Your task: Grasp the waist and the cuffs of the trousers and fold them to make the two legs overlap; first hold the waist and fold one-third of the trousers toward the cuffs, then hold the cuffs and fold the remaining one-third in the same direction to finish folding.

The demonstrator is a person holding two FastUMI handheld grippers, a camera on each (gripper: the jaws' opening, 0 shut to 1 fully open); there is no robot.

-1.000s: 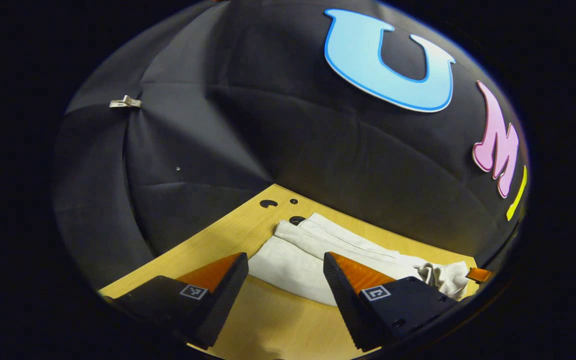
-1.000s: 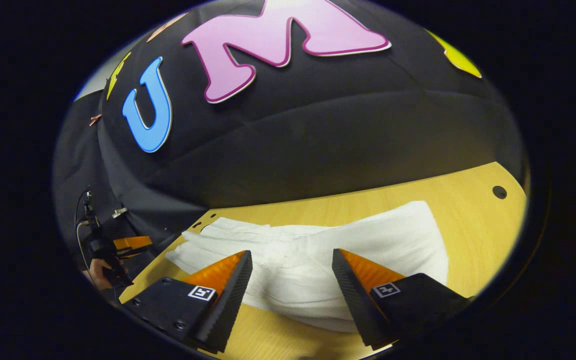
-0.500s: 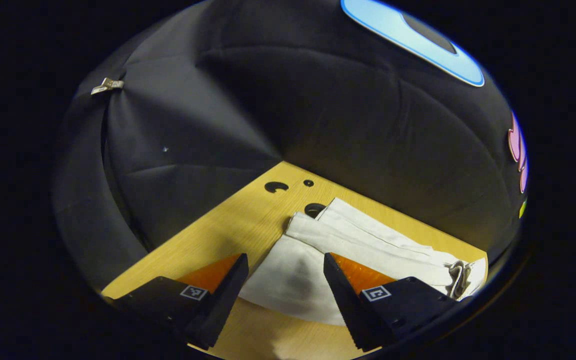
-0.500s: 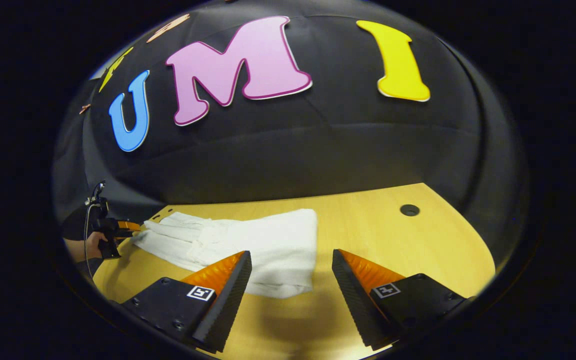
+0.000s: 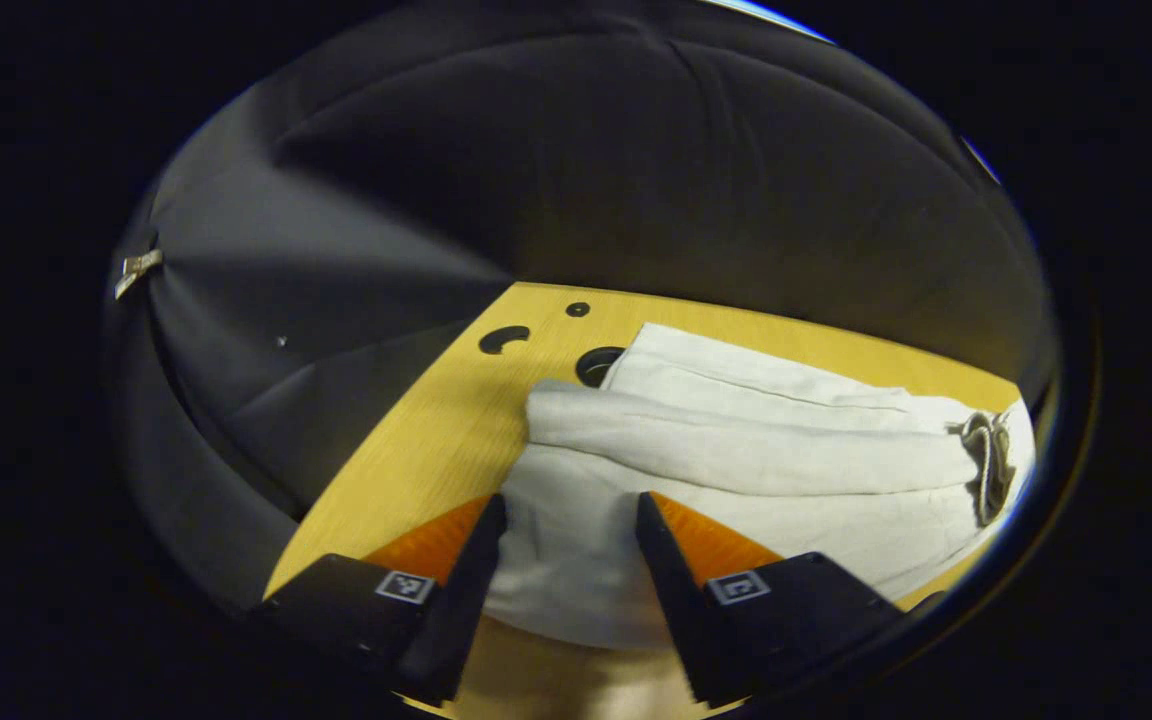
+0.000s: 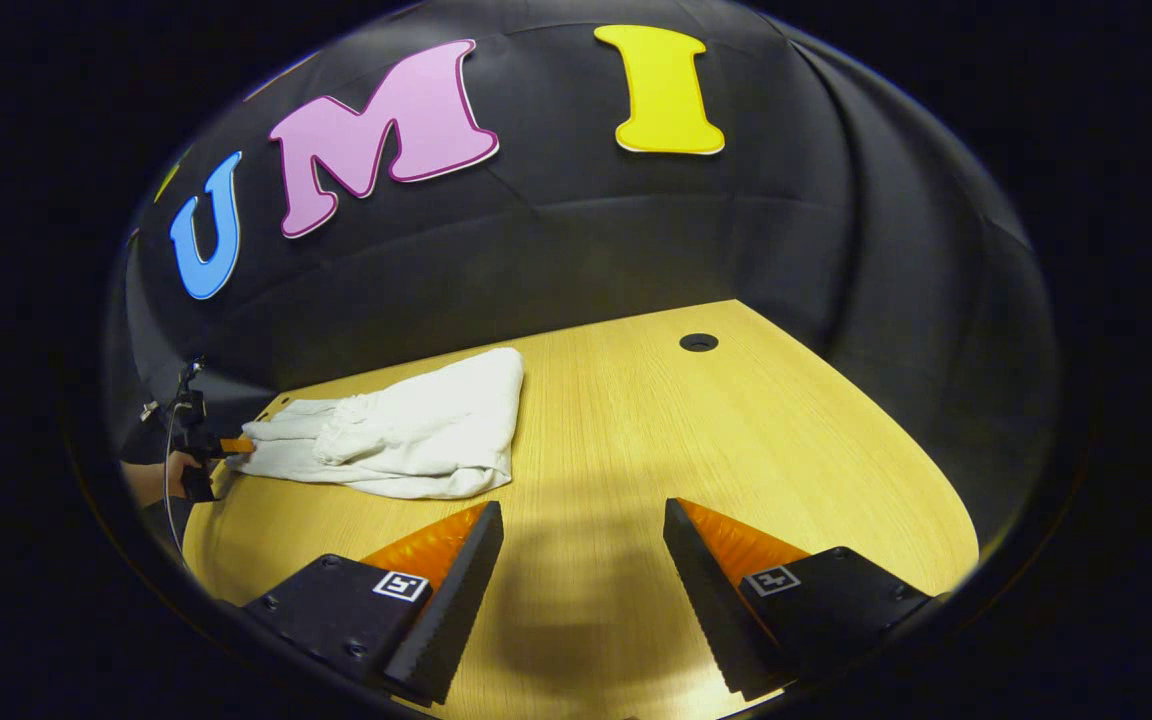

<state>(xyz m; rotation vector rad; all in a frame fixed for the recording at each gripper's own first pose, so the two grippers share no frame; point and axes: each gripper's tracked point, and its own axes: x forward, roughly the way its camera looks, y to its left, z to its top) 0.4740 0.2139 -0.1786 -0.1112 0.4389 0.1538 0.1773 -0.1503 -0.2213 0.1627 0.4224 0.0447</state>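
Black cloth walls enclose a wooden table (image 5: pixel 416 420) with several round holes near its far corner.

Left gripper view: the white trousers (image 5: pixel 736 450) lie folded in layers on the table, one corner partly covering a hole (image 5: pixel 596 365). A drawstring knot (image 5: pixel 981 455) sits at the bundle's right end. The left gripper (image 5: pixel 566 525) has its fingers spread on either side of the cloth's near edge, not yet pressed together on it; whether the tips touch the fabric cannot be told.

Right gripper view: the right gripper (image 6: pixel 581 540) hovers unclenched over bare table, grasping nothing, well apart from the trousers (image 6: pixel 406 435), which lie toward the table's left side. At the far left, a hand (image 6: pixel 151 480) holds the left gripper (image 6: pixel 226 445) at the bundle's end. One round hole (image 6: pixel 698 342) marks the far tabletop.
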